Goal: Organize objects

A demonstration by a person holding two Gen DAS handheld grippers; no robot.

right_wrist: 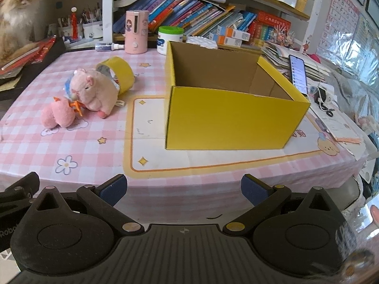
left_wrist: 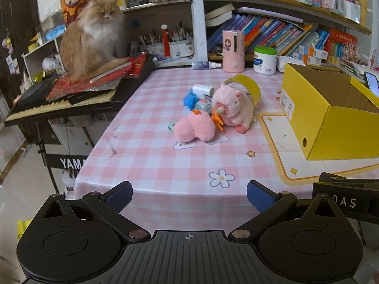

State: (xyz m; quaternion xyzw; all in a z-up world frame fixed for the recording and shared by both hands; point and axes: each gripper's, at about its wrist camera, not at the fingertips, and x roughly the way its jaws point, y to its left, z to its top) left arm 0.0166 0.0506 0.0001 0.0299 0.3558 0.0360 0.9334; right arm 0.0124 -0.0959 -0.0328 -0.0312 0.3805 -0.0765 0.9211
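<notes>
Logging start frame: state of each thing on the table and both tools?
Left tool: open, empty.
Right tool: open, empty.
Yellow box: open-topped, upright, looks empty.
Tape roll: on edge.
Two pink plush toys: lying, touching.
Phone: screen lit.

The yellow box [left_wrist: 331,118] is cut off by the right edge in the left wrist view. Small items [left_wrist: 197,99] behind the 2 pink plush toys [left_wrist: 232,108] are largely hidden. Only part of the cat [right_wrist: 16,11] is seen at the right wrist view's corner.
</notes>
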